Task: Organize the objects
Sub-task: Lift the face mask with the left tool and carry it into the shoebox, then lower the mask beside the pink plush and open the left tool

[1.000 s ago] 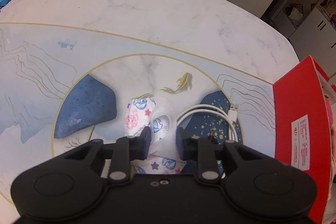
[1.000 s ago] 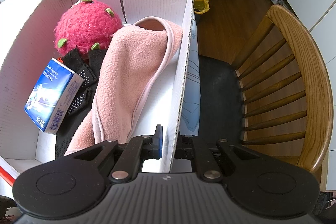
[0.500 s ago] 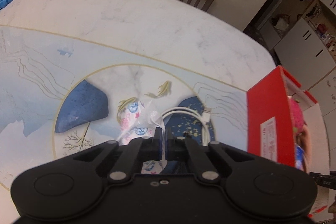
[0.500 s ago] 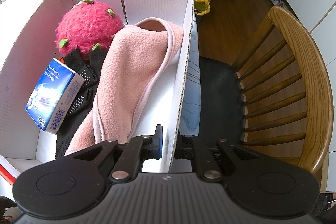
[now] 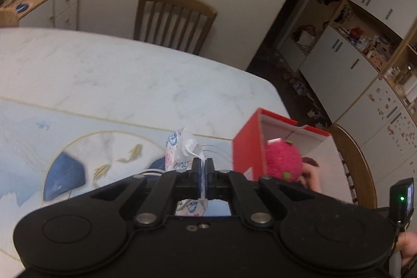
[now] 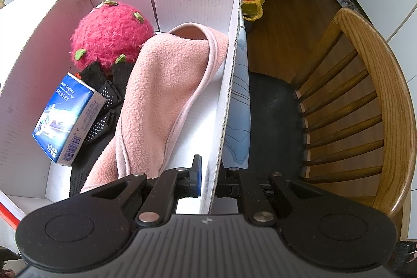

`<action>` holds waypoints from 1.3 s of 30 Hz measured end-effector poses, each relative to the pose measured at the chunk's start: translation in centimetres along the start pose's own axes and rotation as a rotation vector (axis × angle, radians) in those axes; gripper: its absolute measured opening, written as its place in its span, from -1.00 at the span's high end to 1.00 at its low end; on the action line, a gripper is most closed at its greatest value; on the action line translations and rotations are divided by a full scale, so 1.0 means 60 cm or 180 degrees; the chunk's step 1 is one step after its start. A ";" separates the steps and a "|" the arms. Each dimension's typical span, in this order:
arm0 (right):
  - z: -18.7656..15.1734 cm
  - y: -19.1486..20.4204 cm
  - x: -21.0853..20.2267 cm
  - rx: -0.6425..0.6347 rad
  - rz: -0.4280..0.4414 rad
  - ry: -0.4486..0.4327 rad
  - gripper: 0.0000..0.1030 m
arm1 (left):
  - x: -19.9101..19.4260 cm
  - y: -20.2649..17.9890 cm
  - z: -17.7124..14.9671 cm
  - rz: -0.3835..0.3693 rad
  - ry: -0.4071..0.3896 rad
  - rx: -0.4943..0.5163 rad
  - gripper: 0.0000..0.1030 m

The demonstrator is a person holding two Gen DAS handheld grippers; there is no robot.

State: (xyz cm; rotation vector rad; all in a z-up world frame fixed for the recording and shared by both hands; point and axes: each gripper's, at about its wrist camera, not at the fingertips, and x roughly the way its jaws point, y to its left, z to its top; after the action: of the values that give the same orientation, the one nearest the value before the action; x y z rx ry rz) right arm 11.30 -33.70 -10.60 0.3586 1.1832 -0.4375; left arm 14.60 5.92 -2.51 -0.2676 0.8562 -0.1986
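Your left gripper [image 5: 202, 167] has its jaws pinched nearly shut on the printed face mask [image 5: 179, 147], which hangs lifted above the tabletop [image 5: 117, 80], its white strap bunched at the tips. To its right, near the tabletop's right edge, sits the red box [image 5: 246, 145], so the mask needs to travel rightward over that red wall. Your right gripper [image 6: 209, 179] straddles the box's near side wall, jaws narrowly parted around the cardboard; whether they press it, I can't tell.
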 end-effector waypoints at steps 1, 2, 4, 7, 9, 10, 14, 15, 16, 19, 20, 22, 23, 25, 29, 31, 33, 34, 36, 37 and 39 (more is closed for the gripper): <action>-0.002 0.002 0.000 -0.0003 0.0005 -0.0004 0.84 | 0.002 -0.014 0.002 -0.0033 0.0009 0.0057 1.00; -0.001 0.004 0.000 -0.0003 0.0008 -0.0006 0.84 | 0.004 -0.027 0.002 -0.0075 0.0018 0.0107 1.00; 0.001 0.002 0.002 0.0000 0.0023 -0.0013 0.84 | 0.010 -0.056 0.004 -0.0171 0.0042 0.0212 1.00; -0.008 0.006 0.000 -0.0007 0.0039 -0.0022 0.84 | 0.021 -0.103 0.002 -0.0289 0.0075 0.0402 1.00; -0.009 0.002 0.003 -0.0010 0.0054 -0.0028 0.84 | 0.027 -0.132 0.000 -0.0365 0.0086 0.0529 1.00; -0.008 0.002 0.004 -0.0009 0.0060 -0.0029 0.84 | 0.030 -0.147 -0.001 -0.0397 0.0087 0.0598 1.00; -0.006 0.005 0.002 -0.0012 0.0085 -0.0030 0.84 | 0.042 -0.191 -0.001 -0.0494 0.0079 0.0780 1.00; -0.006 0.006 0.001 -0.0017 0.0089 -0.0028 0.84 | 0.046 -0.200 0.000 -0.0517 0.0085 0.0813 1.00; -0.005 0.008 0.002 -0.0021 0.0091 -0.0027 0.84 | 0.051 -0.211 0.001 -0.0538 0.0095 0.0865 1.00; -0.007 0.009 -0.002 -0.0018 0.0110 -0.0031 0.84 | 0.074 -0.241 -0.005 -0.0547 0.0153 0.1067 1.00; -0.006 0.010 -0.001 -0.0010 0.0120 -0.0031 0.84 | 0.084 -0.249 -0.009 -0.0520 0.0179 0.1134 1.00; -0.012 0.007 -0.008 -0.0003 0.0137 -0.0039 0.84 | 0.103 -0.264 -0.020 -0.0473 0.0234 0.1259 1.00; -0.009 -0.005 -0.001 -0.0004 0.0145 -0.0044 0.84 | 0.113 -0.269 -0.026 -0.0468 0.0290 0.1291 1.00; -0.010 -0.006 -0.002 -0.0004 0.0159 -0.0050 0.84 | 0.131 -0.276 -0.039 -0.0483 0.0385 0.1354 1.00; -0.014 -0.011 -0.007 0.0029 0.0197 -0.0057 0.84 | 0.159 -0.286 -0.062 -0.0498 0.0540 0.1467 1.00; -0.014 -0.011 -0.008 0.0032 0.0207 -0.0062 0.84 | 0.172 -0.290 -0.071 -0.0486 0.0607 0.1501 1.00; -0.019 -0.013 -0.010 0.0046 0.0222 -0.0063 0.84 | 0.184 -0.292 -0.075 -0.0503 0.0678 0.1507 1.00; -0.019 -0.013 -0.011 0.0052 0.0227 -0.0064 0.84 | 0.189 -0.292 -0.079 -0.0506 0.0710 0.1511 1.00; -0.019 -0.012 -0.011 0.0061 0.0235 -0.0066 0.84 | 0.199 -0.290 -0.085 -0.0494 0.0769 0.1510 1.00; -0.019 -0.012 -0.011 0.0064 0.0238 -0.0066 0.84 | 0.203 -0.289 -0.088 -0.0491 0.0799 0.1499 1.00; -0.019 -0.011 -0.013 0.0070 0.0243 -0.0069 0.84 | 0.210 -0.286 -0.091 -0.0491 0.0846 0.1470 1.00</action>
State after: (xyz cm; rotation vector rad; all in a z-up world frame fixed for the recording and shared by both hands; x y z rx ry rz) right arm 9.79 -33.60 -10.32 0.4157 1.1406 -0.3873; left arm 17.35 -14.68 -9.61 0.1301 1.0256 -0.5761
